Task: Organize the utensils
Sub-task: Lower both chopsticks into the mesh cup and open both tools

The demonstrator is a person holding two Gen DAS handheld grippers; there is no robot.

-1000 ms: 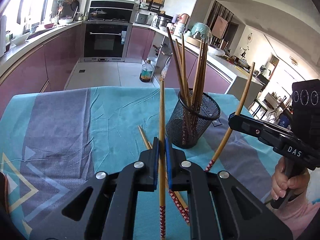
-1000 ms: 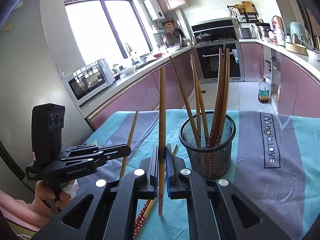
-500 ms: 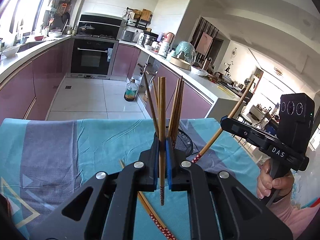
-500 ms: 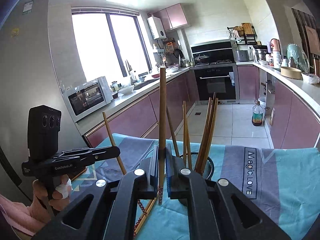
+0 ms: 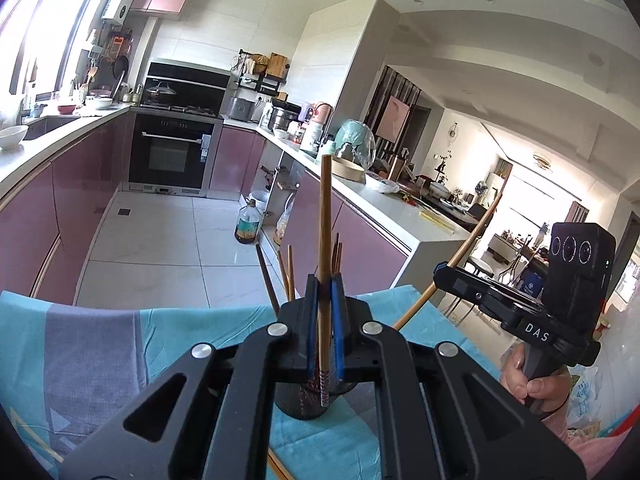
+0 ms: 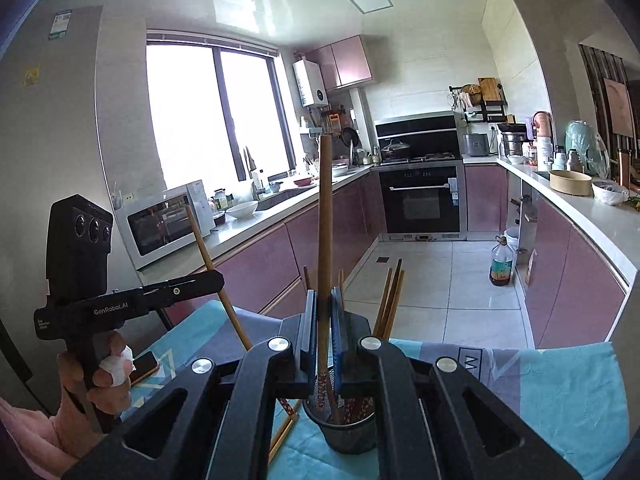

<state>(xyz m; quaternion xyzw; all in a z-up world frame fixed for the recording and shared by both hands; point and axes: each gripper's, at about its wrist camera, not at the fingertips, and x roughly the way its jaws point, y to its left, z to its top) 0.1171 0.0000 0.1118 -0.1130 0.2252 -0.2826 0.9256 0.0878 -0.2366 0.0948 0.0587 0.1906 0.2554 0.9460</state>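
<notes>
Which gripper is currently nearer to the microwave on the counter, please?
Left. The left gripper hovers on the microwave's side of the table; the right gripper is beside it, farther out toward the opposite counter.

You've got an oven (image 6: 422,200), microwave (image 6: 168,222), oil bottle (image 5: 247,227) on the floor, teal tablecloth (image 5: 92,344) below.
</notes>
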